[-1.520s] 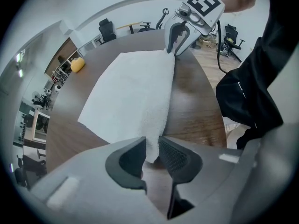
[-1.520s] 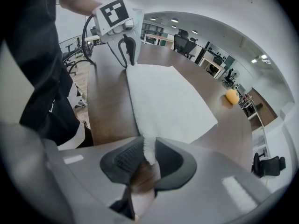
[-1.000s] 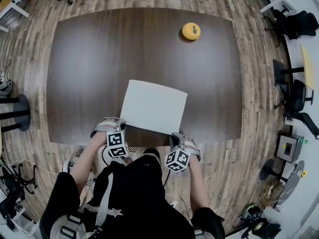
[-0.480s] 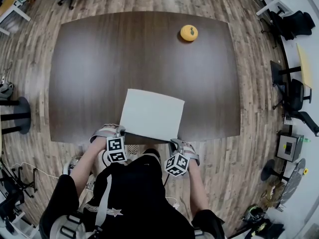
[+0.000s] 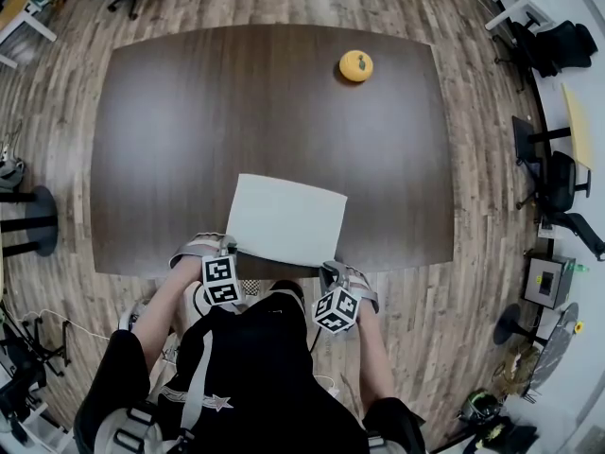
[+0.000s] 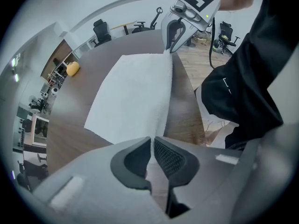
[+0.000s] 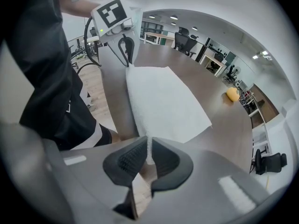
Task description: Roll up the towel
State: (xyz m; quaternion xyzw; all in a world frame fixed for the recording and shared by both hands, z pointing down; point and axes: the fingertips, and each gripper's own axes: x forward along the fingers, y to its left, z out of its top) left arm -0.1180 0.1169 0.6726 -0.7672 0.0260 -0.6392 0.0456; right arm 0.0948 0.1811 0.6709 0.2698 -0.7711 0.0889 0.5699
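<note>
Left gripper [image 6: 152,141]: jaws clenched on one near corner of the towel [image 6: 135,97].
Right gripper [image 7: 148,155]: jaws grasping the other near corner.
Towel: white, spreading away from both jaws.
Hidden: in the head view the grippers cover the pinched corners.
Table [image 5: 236,102]: dark brown.
Far beyond the jaws: small yellow object [image 5: 356,65], kind unclear.
Room: plank floor [image 5: 473,282], office chairs [image 5: 567,41].

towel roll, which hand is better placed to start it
Neither clearly: the left tongs are shut on the white towel at its near left corner, the right tongs at its near right corner; both probably roll together.
</note>
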